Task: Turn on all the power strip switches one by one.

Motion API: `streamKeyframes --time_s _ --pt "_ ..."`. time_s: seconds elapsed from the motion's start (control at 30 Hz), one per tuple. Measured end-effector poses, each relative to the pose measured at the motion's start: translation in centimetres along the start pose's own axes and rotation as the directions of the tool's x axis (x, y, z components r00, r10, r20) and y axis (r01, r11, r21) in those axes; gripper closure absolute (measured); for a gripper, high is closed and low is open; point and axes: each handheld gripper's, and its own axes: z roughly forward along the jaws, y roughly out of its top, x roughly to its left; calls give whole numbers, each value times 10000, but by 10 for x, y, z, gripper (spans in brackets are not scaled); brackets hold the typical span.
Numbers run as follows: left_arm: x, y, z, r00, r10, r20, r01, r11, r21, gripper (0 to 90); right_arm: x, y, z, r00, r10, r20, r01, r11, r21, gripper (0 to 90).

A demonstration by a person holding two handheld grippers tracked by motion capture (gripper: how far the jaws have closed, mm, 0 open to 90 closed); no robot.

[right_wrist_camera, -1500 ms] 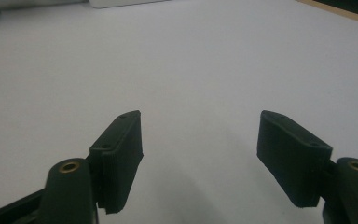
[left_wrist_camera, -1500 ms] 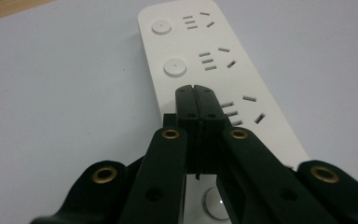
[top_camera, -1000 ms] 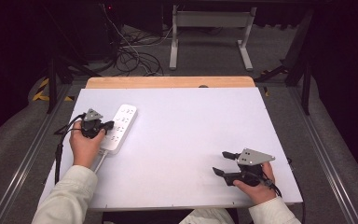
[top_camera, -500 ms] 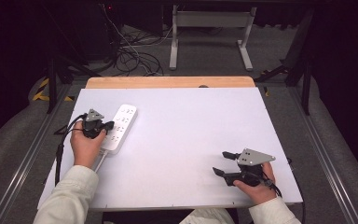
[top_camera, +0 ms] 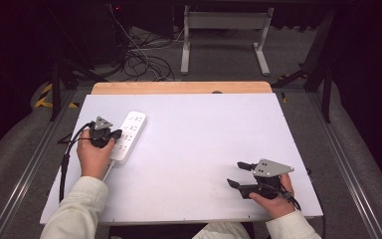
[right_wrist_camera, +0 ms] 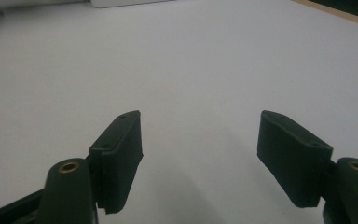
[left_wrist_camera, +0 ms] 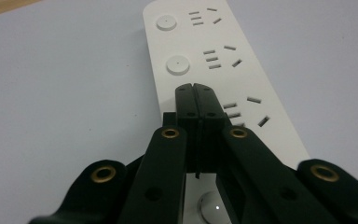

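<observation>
A white power strip lies on the left part of the white table, with its cord running toward the person. In the left gripper view, the strip shows rows of sockets and round buttons. My left gripper is shut, its jaws pressed together with nothing between them. Its tips are low over the strip beside a round button; I cannot tell whether they touch it. My right gripper sits near the front right of the table, held open. Only bare table shows between its jaws.
A wooden strip borders the table's far edge. Beyond it lie tangled cables on the floor and a grey metal stand. Metal rails run along both sides of the table. The left gripper's black cable loops near the left edge.
</observation>
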Motion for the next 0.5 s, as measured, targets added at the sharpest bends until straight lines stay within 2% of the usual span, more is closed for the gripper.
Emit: streamKeyframes --time_s 0.3,0.5 --pt "-4 0 0 9995 42 -309 -39 9999 99 900 1 0 1 10000 -37 -25 37 10000 40 318" --pt "-5 0 0 9994 -28 -339 31 10000 87 900 1 0 0 10000 -30 -24 30 10000 19 318"
